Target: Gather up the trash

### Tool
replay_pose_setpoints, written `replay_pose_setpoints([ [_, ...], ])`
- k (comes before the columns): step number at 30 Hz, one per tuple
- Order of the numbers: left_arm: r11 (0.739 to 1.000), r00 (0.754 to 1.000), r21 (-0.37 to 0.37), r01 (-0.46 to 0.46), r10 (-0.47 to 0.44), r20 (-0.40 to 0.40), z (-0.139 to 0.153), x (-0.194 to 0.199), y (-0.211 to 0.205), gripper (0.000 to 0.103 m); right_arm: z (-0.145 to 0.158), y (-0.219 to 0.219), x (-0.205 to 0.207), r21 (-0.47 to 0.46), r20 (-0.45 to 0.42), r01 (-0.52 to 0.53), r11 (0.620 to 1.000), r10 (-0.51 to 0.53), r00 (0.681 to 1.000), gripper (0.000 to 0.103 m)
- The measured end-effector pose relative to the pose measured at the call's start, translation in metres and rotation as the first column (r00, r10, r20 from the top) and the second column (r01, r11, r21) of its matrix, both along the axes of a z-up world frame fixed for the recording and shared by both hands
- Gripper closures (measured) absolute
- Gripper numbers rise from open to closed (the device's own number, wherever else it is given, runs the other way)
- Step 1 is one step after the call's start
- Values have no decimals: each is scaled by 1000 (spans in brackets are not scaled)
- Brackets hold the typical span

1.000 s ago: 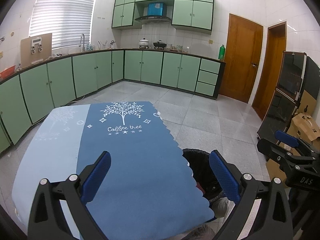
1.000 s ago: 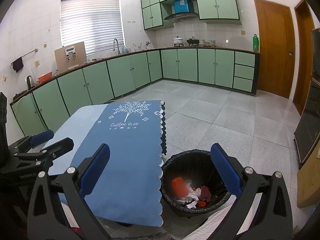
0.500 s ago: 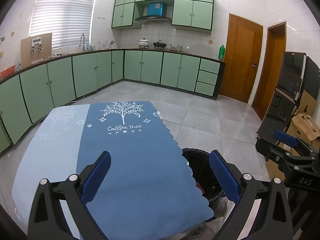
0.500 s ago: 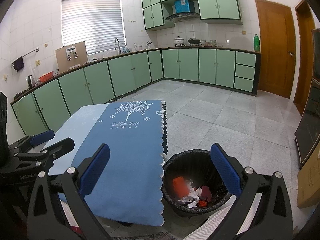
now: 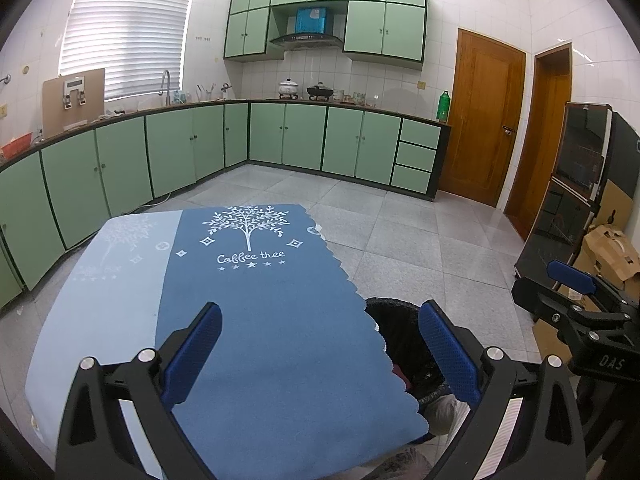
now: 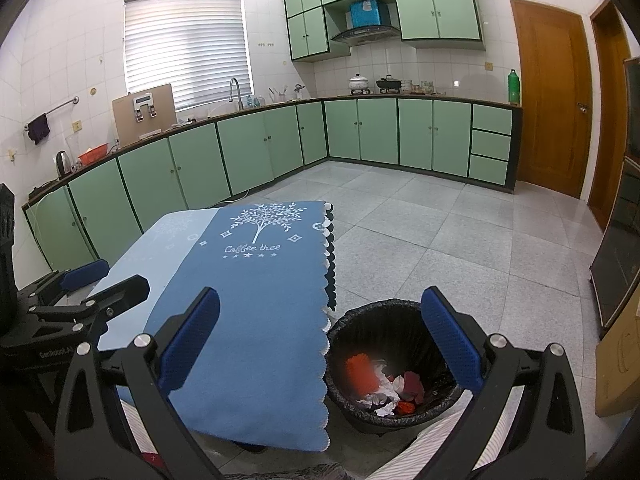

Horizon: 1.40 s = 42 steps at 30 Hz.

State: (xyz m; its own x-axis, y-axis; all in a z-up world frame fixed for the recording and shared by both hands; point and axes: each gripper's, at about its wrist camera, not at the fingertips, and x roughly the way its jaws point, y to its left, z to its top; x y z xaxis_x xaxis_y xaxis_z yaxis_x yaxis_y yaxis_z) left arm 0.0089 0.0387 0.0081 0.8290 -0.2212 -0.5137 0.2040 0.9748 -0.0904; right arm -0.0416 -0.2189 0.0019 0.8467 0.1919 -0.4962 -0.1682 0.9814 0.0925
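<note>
A black-lined trash bin (image 6: 362,320) stands on the floor at the table's right side, holding red and white crumpled trash (image 6: 384,388). In the left wrist view only part of the bin (image 5: 394,324) shows past the cloth's edge. The table is covered by a blue cloth (image 6: 256,300) printed "Coffee tree", with nothing on it. My right gripper (image 6: 320,340) hangs open above the table's edge and the bin, empty. My left gripper (image 5: 320,348) is open over the blue cloth (image 5: 256,320), empty. Each gripper shows in the other's view: the left gripper (image 6: 92,284), the right gripper (image 5: 576,284).
Green cabinets (image 5: 280,140) run along the far and left walls, with a sink and pots on the counter. Two wooden doors (image 5: 484,120) stand at the right. A dark cabinet (image 5: 568,208) and cardboard boxes (image 5: 612,248) sit by the right wall. Grey tiled floor (image 6: 460,240) lies beyond the table.
Both views have shifted only slightly; the grippers stay open and empty, and the trash in the bin lies as before.
</note>
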Motion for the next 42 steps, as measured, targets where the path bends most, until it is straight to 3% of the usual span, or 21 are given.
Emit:
replay_pose_setpoints([
  [42,1000,1000,2,-1,1,0,1,-1,0,6,-2,1,1,5,-2,-1,1000,1,1000,5],
])
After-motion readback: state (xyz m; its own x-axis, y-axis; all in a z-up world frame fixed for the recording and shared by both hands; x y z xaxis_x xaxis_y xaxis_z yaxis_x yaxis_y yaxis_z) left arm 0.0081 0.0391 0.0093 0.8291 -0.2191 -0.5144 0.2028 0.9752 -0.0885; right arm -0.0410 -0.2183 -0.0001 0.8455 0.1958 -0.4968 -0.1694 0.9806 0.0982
